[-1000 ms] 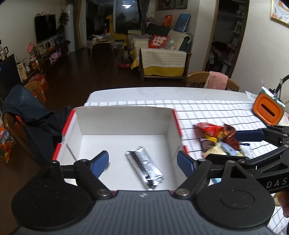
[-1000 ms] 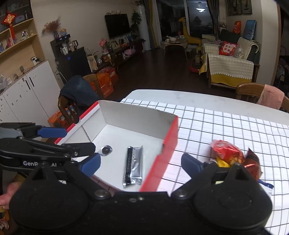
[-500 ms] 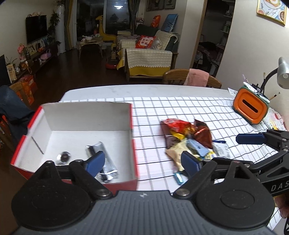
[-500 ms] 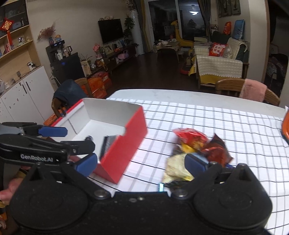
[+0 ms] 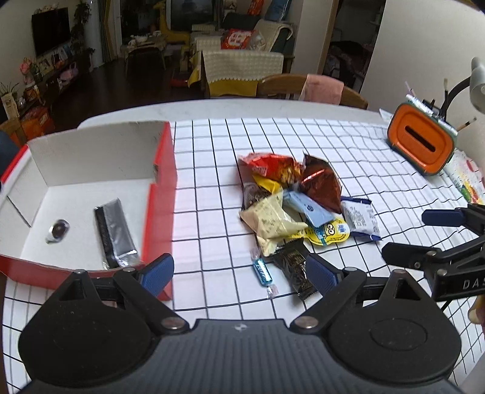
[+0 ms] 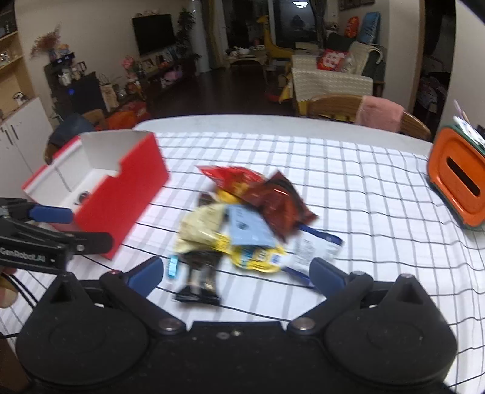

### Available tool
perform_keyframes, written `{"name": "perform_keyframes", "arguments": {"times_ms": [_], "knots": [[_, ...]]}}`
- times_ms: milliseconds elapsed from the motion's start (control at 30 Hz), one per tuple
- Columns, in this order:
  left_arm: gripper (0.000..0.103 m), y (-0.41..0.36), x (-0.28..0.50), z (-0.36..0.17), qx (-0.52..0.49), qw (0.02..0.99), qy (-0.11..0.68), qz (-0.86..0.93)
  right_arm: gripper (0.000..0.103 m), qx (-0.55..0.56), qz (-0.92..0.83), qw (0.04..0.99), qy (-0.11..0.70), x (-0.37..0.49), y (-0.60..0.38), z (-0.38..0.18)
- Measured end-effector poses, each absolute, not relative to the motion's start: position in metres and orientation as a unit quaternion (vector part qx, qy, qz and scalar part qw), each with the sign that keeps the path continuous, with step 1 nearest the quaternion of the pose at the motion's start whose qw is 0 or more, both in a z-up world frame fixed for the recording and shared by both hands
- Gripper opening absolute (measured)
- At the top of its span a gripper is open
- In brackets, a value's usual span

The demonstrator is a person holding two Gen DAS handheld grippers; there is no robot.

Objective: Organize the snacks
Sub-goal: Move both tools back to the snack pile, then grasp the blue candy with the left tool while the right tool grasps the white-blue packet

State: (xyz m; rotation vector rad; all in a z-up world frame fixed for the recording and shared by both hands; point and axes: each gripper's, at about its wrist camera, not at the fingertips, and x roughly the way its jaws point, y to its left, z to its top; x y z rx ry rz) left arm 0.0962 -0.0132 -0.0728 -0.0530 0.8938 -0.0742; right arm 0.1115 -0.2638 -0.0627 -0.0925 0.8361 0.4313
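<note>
With both tongs, left (image 5: 239, 274) and right (image 6: 236, 272), spread empty, overlapping snacks (image 5: 297, 206) could be dragged together from the pile, right of the box (image 5: 160, 181) at nine o'clock.

A home's open living-dining room: a checked-cloth dining table (image 5: 272, 133) in the foreground, with a sofa (image 5: 242, 65) at upper centre and a television (image 5: 50, 28) at upper left.

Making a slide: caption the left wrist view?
Open left gripper above a snack pile beside a red box holding two items.
</note>
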Motion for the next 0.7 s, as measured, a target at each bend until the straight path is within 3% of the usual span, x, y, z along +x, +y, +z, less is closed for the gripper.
{"name": "perform_keyframes", "arguments": {"times_ms": [700], "knots": [[0.093,-0.038,0.141,-0.143,-0.016,0.865,0.501,0.033,0.099,-0.035,0.111,0.887,0.446,0.196,-0.297,-0.128]]}}
